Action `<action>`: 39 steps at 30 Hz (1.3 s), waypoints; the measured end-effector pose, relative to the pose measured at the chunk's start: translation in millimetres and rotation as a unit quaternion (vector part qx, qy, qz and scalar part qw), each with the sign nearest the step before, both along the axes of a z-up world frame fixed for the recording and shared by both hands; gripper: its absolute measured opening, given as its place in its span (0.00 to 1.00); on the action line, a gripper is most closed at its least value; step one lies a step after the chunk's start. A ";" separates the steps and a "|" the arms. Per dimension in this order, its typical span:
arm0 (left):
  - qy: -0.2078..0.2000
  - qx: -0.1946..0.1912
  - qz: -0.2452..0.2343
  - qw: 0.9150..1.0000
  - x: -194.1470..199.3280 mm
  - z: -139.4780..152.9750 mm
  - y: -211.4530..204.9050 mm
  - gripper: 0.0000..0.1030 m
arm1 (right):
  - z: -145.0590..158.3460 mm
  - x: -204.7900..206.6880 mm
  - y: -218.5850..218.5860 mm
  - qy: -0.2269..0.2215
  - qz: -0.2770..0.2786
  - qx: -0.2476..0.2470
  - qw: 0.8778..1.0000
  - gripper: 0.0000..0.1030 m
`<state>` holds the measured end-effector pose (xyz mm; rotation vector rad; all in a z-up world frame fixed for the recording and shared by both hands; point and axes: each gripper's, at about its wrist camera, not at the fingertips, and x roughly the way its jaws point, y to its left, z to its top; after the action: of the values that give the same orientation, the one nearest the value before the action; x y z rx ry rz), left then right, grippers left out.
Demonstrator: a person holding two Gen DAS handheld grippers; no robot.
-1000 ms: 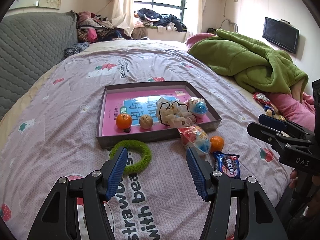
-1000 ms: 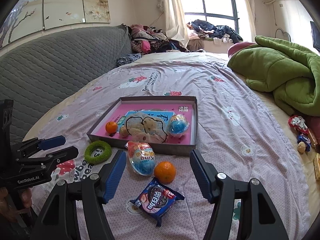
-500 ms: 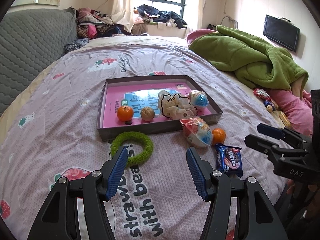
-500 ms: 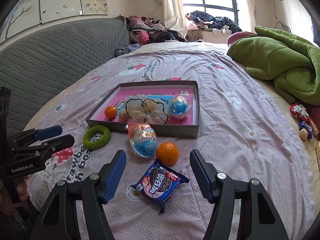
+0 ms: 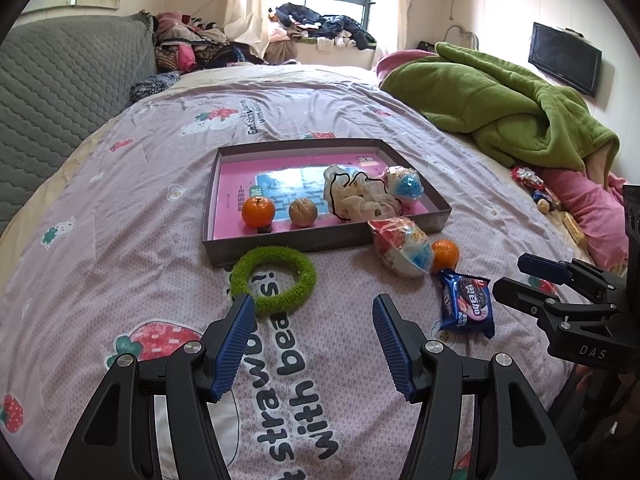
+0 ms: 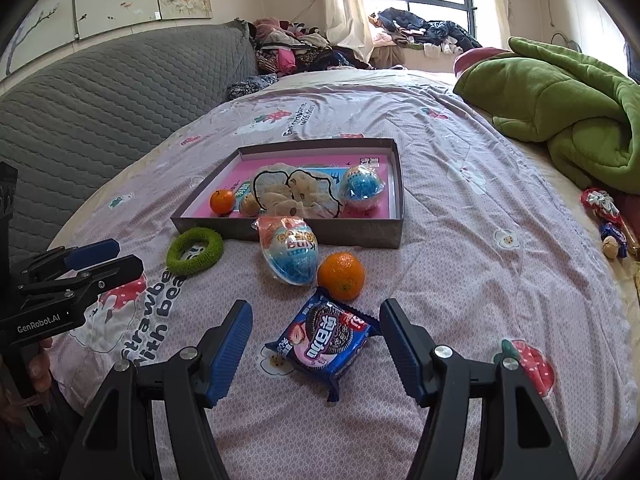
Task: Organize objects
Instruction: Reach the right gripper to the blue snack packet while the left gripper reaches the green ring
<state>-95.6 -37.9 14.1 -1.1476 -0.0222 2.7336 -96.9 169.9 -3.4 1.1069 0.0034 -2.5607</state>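
Observation:
A shallow grey box (image 5: pixel 320 240) (image 6: pixel 320 234) with a pink floor lies on the bed. It holds an orange (image 5: pixel 258 211), a walnut (image 5: pixel 303 212), a white scrunchie (image 5: pixel 360 198) and a blue wrapped egg (image 5: pixel 404 184). In front of the box lie a green fuzzy ring (image 5: pixel 274 278) (image 6: pixel 195 251), a wrapped toy egg (image 6: pixel 289 255), a second orange (image 6: pixel 341 275) and a blue cookie packet (image 6: pixel 326 338). My left gripper (image 5: pixel 314 312) stands open, empty, just short of the ring. My right gripper (image 6: pixel 316 320) is open over the cookie packet, not touching it.
A crumpled green blanket (image 5: pixel 508 100) fills the bed's right side, with small wrapped snacks (image 6: pixel 608 220) beside it. A grey quilted headboard (image 6: pixel 100 92) runs along the left. Clothes pile (image 5: pixel 320 28) under the window. The lilac strawberry sheet (image 5: pixel 120 220) lies flat around the box.
Both grippers have come a little closer to the items, which now sit lower and larger in view. The cookie packet now lies between the right gripper's fingers. Jaws unchanged.

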 end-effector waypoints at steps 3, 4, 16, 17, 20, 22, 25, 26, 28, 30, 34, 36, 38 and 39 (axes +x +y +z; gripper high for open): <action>-0.001 0.000 -0.002 1.000 0.4 -0.9 0.4 0.61 | -2.3 1.5 -0.9 -0.004 0.000 0.002 1.000 0.64; -0.001 0.000 -0.002 1.000 0.5 -1.0 0.3 0.61 | -2.9 1.9 -0.8 -0.006 0.000 0.002 1.000 0.64; -0.013 -0.002 -0.007 1.000 -0.6 -7.7 1.5 0.61 | -14.1 3.4 2.2 -0.027 -0.010 -0.002 1.000 0.64; -0.016 -0.002 -0.007 1.000 -1.4 -8.9 1.3 0.61 | -14.6 3.4 1.9 -0.028 -0.010 -0.002 1.000 0.64; -0.028 -0.001 -0.006 1.000 -4.4 -13.3 0.0 0.61 | -17.7 2.5 2.0 -0.035 -0.013 -0.002 0.999 0.64; -0.034 -0.003 -0.005 0.999 -5.6 -16.5 -0.1 0.61 | -19.6 1.5 2.6 -0.041 -0.015 -0.005 0.999 0.64; -0.043 -0.004 -0.003 0.999 -8.1 -20.1 -0.1 0.61 | -23.8 -0.7 3.8 -0.052 -0.021 -0.009 0.998 0.64; -0.045 -0.003 -0.003 0.999 -8.4 -20.9 -0.1 0.61 | -24.9 -1.1 4.6 -0.054 -0.023 -0.010 0.998 0.64; -0.047 -0.004 -0.003 0.999 -8.9 -22.3 0.8 0.61 | -26.2 -1.7 4.6 -0.057 -0.025 -0.009 0.998 0.64; -0.049 -0.005 -0.002 0.999 -9.8 -23.8 1.1 0.61 | -27.4 -1.9 4.4 -0.059 -0.027 -0.007 0.998 0.64; -0.048 0.000 0.004 0.999 -9.5 -26.0 -0.2 0.61 | -30.8 -2.6 3.2 -0.066 -0.033 -0.002 0.997 0.64; -0.048 -0.001 0.008 0.999 -10.3 -27.3 0.0 0.61 | -31.8 -2.7 2.9 -0.067 -0.038 -0.003 0.997 0.64; -0.045 0.000 0.012 0.999 -11.3 -28.0 0.3 0.61 | -32.4 -2.8 1.8 -0.069 -0.041 -0.005 0.997 0.64; -0.043 -0.002 0.012 0.999 -11.6 -28.6 0.7 0.61 | -32.8 -3.1 0.7 -0.070 -0.043 -0.005 0.997 0.64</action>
<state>-107.3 -37.2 -14.5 -1.2737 -0.0436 2.7039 -100.0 170.6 -36.2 1.3078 -0.0950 -2.5486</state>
